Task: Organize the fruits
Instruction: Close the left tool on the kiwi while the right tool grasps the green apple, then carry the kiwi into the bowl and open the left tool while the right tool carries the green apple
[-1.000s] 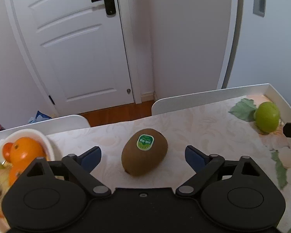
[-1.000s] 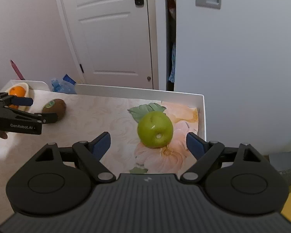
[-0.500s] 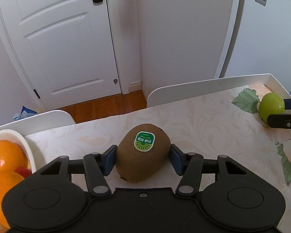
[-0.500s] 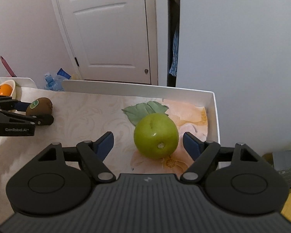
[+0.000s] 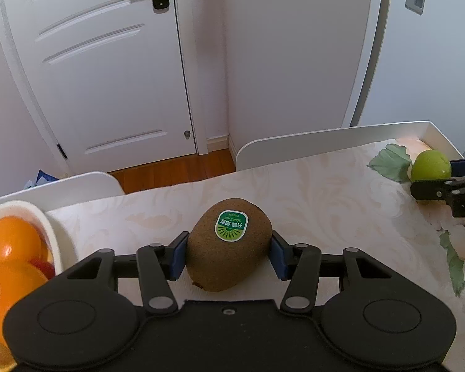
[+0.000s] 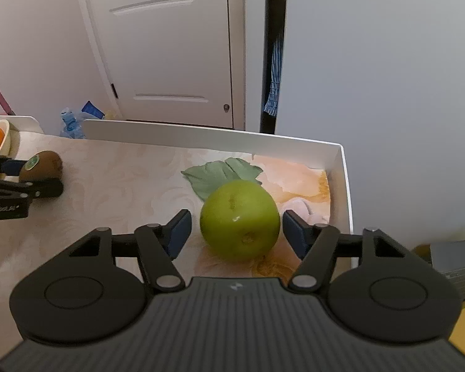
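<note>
My left gripper [image 5: 228,255] is shut on a brown kiwi [image 5: 228,243] with a green sticker, its pads pressed against both sides, low over the table. My right gripper [image 6: 237,231] has its jaws around a green apple [image 6: 239,219] near the table's right corner, with small gaps between pads and fruit. The apple [image 5: 430,166] and the right gripper's fingers [image 5: 443,186] also show in the left wrist view. The kiwi [image 6: 42,166] and left gripper show at the left in the right wrist view.
A white bowl [image 5: 51,232] with oranges [image 5: 12,245] and other fruit stands at the table's left end; it also shows in the right wrist view [image 6: 3,133]. The table has a raised white rim [image 6: 345,186]. A white door and walls stand behind.
My left gripper closed on the kiwi. My right gripper moved forward around the apple and its jaws narrowed toward it.
</note>
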A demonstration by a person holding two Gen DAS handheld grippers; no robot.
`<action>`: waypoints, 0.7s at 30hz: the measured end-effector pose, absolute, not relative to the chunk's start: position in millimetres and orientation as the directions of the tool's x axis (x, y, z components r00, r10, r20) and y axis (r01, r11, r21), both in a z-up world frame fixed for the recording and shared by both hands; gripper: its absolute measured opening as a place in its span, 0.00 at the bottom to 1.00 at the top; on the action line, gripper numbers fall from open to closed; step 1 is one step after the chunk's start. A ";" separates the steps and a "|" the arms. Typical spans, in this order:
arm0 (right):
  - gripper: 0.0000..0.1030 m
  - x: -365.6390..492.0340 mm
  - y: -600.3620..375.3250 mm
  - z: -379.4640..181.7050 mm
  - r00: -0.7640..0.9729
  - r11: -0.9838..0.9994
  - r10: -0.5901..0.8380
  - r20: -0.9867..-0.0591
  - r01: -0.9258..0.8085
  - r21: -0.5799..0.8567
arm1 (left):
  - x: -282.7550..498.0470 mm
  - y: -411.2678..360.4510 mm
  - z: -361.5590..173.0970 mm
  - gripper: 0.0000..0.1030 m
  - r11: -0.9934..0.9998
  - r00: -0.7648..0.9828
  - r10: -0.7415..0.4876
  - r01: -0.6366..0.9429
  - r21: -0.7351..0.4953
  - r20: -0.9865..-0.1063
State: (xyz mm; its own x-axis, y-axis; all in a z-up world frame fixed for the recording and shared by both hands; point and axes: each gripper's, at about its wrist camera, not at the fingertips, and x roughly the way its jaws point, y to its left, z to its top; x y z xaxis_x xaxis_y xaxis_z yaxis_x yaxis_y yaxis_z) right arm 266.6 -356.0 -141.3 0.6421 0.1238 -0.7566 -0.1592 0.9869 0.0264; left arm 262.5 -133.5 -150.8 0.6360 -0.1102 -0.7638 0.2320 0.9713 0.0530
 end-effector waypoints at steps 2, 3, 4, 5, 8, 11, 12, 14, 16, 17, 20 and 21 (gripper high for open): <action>0.67 267.5 -356.3 -141.7 0.640 0.987 0.124 -0.758 -0.162 0.024 | 259.0 -133.0 -149.9 0.55 0.974 0.638 -0.108 0.223 0.048 -0.762; 0.67 267.6 -356.4 -141.4 0.640 0.986 0.125 -0.758 -0.164 0.024 | 257.1 -132.9 -149.0 0.55 0.975 0.641 -0.106 0.217 0.047 -0.760; 0.67 267.4 -356.7 -141.4 0.641 0.986 0.126 -0.757 -0.164 0.025 | 255.0 -133.0 -147.8 0.55 0.977 0.645 -0.103 0.210 0.046 -0.757; 0.67 267.4 -356.9 -141.4 0.641 0.986 0.126 -0.757 -0.162 0.027 | 253.4 -132.4 -146.5 0.55 0.978 0.648 -0.101 0.203 0.043 -0.755; 0.67 266.7 -355.7 -141.1 0.637 0.985 0.135 -0.759 -0.168 0.034 | 247.0 -131.6 -141.1 0.55 0.983 0.659 -0.100 0.183 0.030 -0.745; 0.67 264.1 -352.3 -136.9 0.640 0.983 0.150 -0.754 -0.181 0.042 | 239.5 -130.2 -134.8 0.55 0.985 0.672 -0.101 0.170 0.020 -0.734; 0.67 263.2 -350.4 -135.0 0.642 0.981 0.156 -0.751 -0.188 0.043 | 237.0 -129.7 -131.9 0.55 0.986 0.677 -0.100 0.164 0.017 -0.729; 0.67 261.6 -346.1 -130.7 0.646 0.978 0.168 -0.745 -0.202 0.045 | 232.1 -129.4 -126.7 0.55 0.988 0.688 -0.098 0.152 0.011 -0.719; 0.67 259.7 -341.4 -125.5 0.650 0.975 0.181 -0.738 -0.217 0.048 | 225.2 -128.4 -120.1 0.55 0.990 0.700 -0.094 0.139 0.006 -0.708; 0.67 258.6 -338.6 -122.4 0.652 0.973 0.189 -0.734 -0.225 0.051 | 222.1 -127.4 -116.4 0.55 0.991 0.707 -0.092 0.132 0.004 -0.701; 0.67 254.7 -330.2 -112.3 0.658 0.966 0.215 -0.721 -0.251 0.059 | 212.1 -123.1 -104.3 0.55 0.994 0.727 -0.086 0.113 -0.005 -0.682; 0.67 253.0 -326.5 -108.5 0.660 0.963 0.225 -0.717 -0.261 0.062 | 208.5 -120.7 -99.8 0.55 0.994 0.732 -0.084 0.106 -0.008 -0.676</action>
State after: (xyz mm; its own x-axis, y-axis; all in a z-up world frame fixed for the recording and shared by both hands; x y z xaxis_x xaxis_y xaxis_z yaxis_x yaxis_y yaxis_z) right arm 253.0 -326.5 -108.5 0.6602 0.2246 -0.7167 -0.2607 0.9634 0.0618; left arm 208.5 -120.7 -99.8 0.7324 -0.0838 -0.6757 0.1062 0.9943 -0.0083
